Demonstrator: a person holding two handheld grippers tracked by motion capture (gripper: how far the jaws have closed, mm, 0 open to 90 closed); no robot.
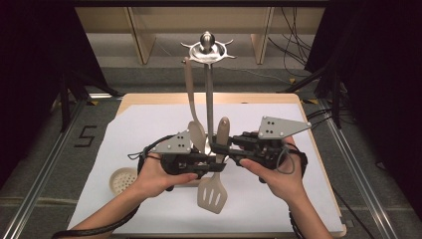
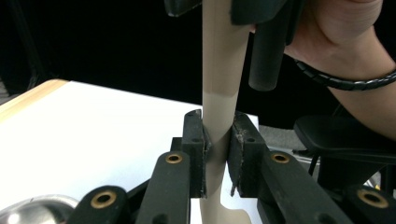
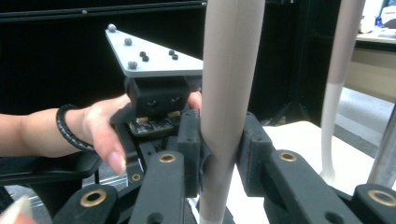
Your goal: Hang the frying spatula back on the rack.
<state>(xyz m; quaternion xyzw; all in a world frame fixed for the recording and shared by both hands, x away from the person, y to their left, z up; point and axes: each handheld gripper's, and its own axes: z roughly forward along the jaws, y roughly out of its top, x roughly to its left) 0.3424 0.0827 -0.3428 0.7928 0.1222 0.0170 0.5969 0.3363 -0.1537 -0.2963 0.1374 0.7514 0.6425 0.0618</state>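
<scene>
White-covered table [image 1: 149, 129] under my hands, utensil stand [image 1: 209, 94] behind with a spoon [image 1: 193, 112] hanging, beige slotted spatula [image 1: 215, 184] held upright over the table centre, my left gripper [image 2: 217, 154] clamped on its handle, my right gripper [image 3: 219, 158] clamped higher.

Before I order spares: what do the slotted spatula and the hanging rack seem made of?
Slotted spatula: likely matte beige plastic or silicone; dull, even colour, no glare. Hanging rack: seemingly polished metal; bright highlights on its knob and pole. The hanging spoon looks like the same beige material.
</scene>
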